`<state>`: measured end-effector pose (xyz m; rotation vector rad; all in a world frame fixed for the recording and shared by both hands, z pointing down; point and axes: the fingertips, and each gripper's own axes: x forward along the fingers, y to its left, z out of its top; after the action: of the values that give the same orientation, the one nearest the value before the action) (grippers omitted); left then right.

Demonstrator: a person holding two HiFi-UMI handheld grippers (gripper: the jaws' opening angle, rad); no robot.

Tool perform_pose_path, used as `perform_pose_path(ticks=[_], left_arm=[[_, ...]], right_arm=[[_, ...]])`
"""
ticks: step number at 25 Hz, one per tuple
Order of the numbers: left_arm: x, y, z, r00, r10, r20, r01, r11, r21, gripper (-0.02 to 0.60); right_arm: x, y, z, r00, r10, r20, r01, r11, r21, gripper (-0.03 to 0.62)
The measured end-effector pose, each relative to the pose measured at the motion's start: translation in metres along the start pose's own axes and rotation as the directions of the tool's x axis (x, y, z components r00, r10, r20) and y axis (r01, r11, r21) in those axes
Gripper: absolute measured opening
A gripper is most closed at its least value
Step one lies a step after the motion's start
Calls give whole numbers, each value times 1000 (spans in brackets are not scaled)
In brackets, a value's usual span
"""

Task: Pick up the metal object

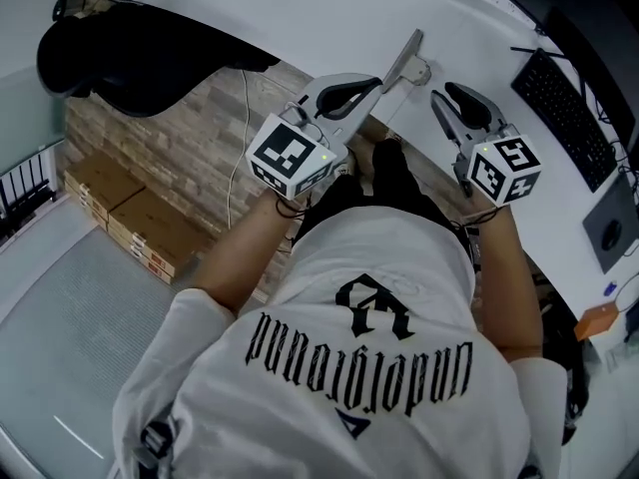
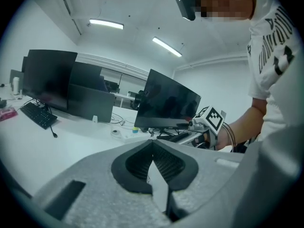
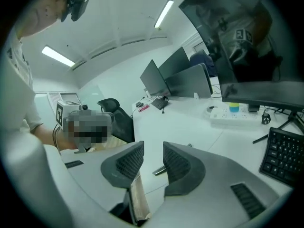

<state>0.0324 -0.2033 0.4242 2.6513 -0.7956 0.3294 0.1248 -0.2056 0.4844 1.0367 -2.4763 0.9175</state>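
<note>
The metal object (image 1: 407, 56) is a long grey bar with a small bracket, lying on the white desk (image 1: 300, 18) near its edge. My left gripper (image 1: 377, 85) points at the bar's near end, and I cannot tell whether it touches. In the left gripper view its jaws (image 2: 152, 144) are shut, pads meeting at the tips, with nothing showing beyond them. My right gripper (image 1: 444, 93) hovers just right of the bar with its jaws apart. In the right gripper view the open jaws (image 3: 153, 148) frame a short piece of the bar (image 3: 159, 170) on the desk, and nothing sits between the pads.
A black keyboard (image 1: 564, 113) and a mouse (image 1: 611, 236) lie on the desk's right side, near dark monitors (image 2: 166, 103). A white power strip (image 3: 235, 115) sits further back. A black office chair (image 1: 130, 53) stands at the left, with cardboard boxes (image 1: 130, 223) on the floor below.
</note>
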Motion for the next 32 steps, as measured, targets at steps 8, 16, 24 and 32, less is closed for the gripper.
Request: perform_pose_path(ticks=[8,16,24,32], left_arm=[[24,16,-40,998,-2,-65,-2,999,-51,15],[39,24,-71,993,-9,-117,-2,996,-93,15],[46,26,-90,990,-12,-139,-6,992,-126,15],[44,27,-100,989,-11,-149,-11,989,-150,15]], right_arm=[[41,-39,-41,998,6,-62,2,993,121,115],[73,-65,-67,997,12,-82,10,964,267,133],[94,-73,-82,994,28,-103,8,941,337,135],[102,-71,-87,991,35,-128,12,937,350,98]])
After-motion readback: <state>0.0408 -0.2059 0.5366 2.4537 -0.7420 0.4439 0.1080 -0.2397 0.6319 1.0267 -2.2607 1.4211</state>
